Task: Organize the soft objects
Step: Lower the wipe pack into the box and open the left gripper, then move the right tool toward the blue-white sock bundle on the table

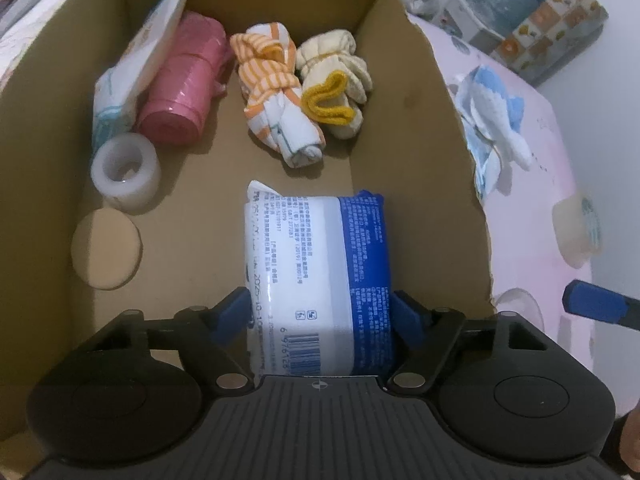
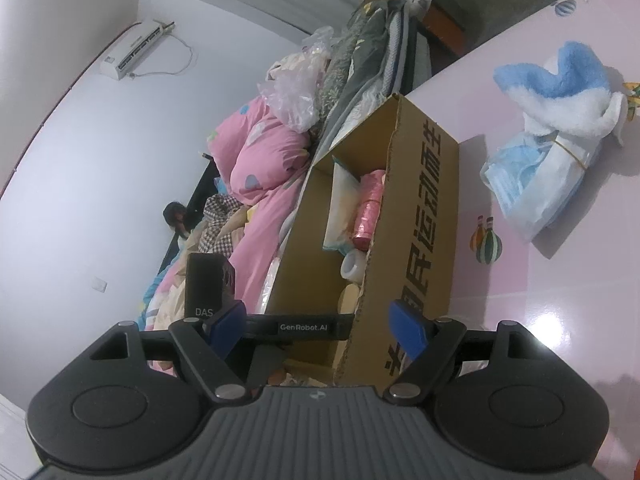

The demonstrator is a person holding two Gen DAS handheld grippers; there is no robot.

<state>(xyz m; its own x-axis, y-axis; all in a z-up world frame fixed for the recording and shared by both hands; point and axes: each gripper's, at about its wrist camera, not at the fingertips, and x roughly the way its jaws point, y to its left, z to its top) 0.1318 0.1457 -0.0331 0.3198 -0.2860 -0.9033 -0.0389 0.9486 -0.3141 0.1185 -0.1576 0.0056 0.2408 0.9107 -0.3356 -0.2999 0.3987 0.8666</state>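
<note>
The left gripper point(image 1: 320, 312) flanked a tissue pack point(image 1: 316, 272) in the box point(image 1: 448, 152), grip uncertain; only the right wrist view showed the open, empty right gripper point(image 2: 318, 328).

Each gripper was a black body with a ribbed grey top plate and a small cross-marked dot at its centre. The left gripper point(image 1: 320, 312) and the right gripper point(image 2: 320, 326) both had round black discs at either side, silver pivot screws, angular black links and blue finger pads point(image 2: 408, 332). The left unit bore white "GenRobot.AI" lettering.
</note>
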